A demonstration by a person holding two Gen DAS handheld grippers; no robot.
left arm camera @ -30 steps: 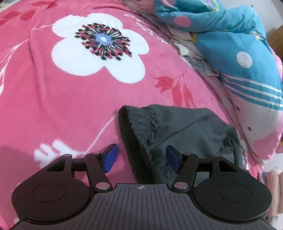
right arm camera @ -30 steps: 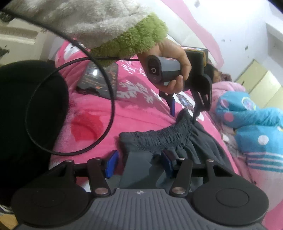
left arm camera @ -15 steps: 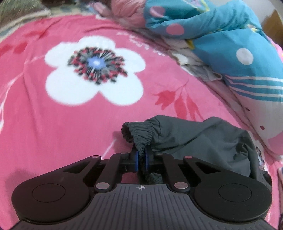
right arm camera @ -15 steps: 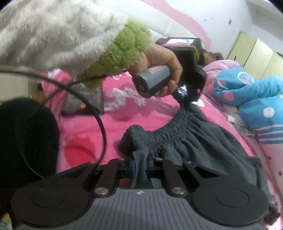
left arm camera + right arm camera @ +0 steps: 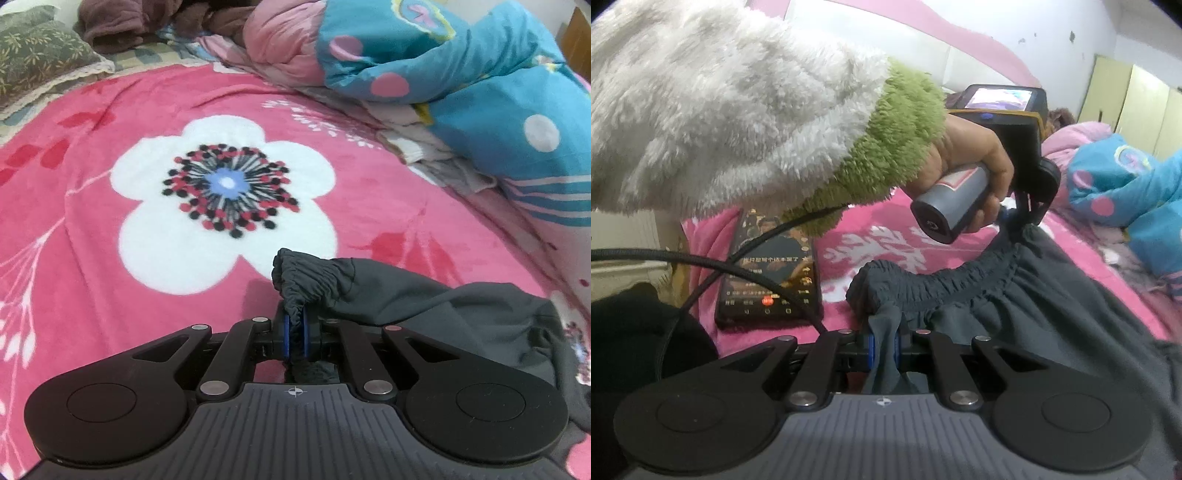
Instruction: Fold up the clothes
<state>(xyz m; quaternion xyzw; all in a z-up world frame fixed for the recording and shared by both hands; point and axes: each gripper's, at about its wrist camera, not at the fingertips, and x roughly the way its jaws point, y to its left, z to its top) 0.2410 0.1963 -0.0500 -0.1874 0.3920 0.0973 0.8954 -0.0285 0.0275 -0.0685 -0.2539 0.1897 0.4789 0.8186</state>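
the dark grey fabric trousers with a gathered elastic waistband [image 5: 424, 295] lie on the bed, on a pink fleece blanket printed with a large white flower [image 5: 92, 229], toward the edge where a blue quilt with pink and white dots [image 5: 480, 85] is heaped up. the waistband end is lifted off the blanket, while the rest of the cloth lies crumpled toward that quilt edge.

the left tongs [image 5: 294, 334] are closed, their blue pads [image 5: 285, 334] pressed on one bunched corner of the waistband. the right tongs [image 5: 884, 345] are likewise closed, with a fold of grey cloth just below the waistband's other end pinched between the pads. in the right wrist view the waistband runs between the two grips, slightly sagging.

in that same view, a hand [image 5: 967, 166] in a fluffy white sleeve with a green cuff [image 5: 757, 118] holds the grey handle of the left tool. beneath it, a dark phone with a lit screen [image 5: 772, 269] lies flat on the blanket, and a black braided cable [image 5: 746, 280] crosses over it.

a green patterned pillow [image 5: 37, 59] sits at the bed's far corner.
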